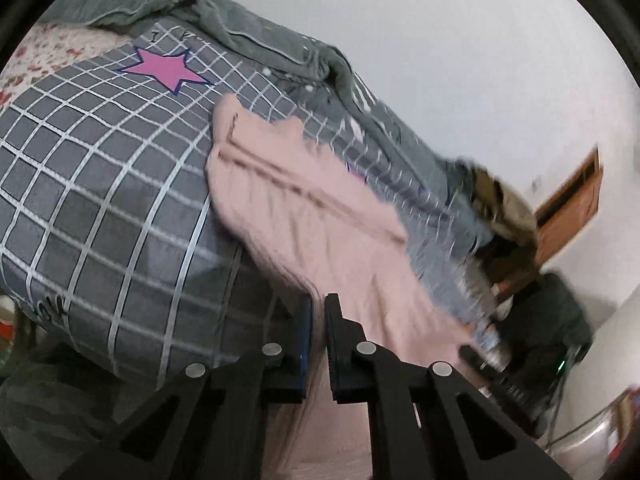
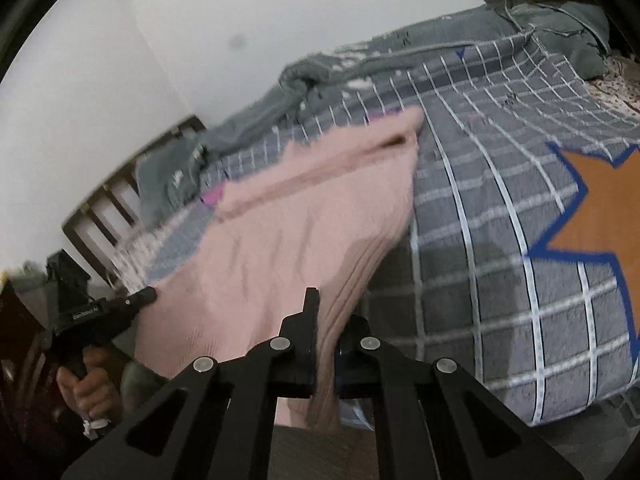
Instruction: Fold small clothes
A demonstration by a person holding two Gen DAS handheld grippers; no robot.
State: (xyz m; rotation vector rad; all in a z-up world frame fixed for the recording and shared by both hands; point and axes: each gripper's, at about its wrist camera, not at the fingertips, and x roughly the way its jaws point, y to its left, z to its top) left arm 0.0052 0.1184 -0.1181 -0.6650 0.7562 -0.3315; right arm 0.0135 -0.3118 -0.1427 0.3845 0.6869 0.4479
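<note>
Two near corners of the pale pink ribbed knit garment [image 1: 304, 216] are pinched. Your left wrist view shows your left gripper [image 1: 318, 308] clamped on the hem, the rest draped over the grey quilt with white grid lines [image 1: 100, 200]. Your right wrist view shows your right gripper [image 2: 330, 320] likewise closed on bunched pink fabric at that quilt's near edge. Thin bites could slip if you pull unevenly.

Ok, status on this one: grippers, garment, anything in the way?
Left gripper and right gripper both shut on pink garment. Near edge raised off checked bedcover. Nothing in the way.
</note>
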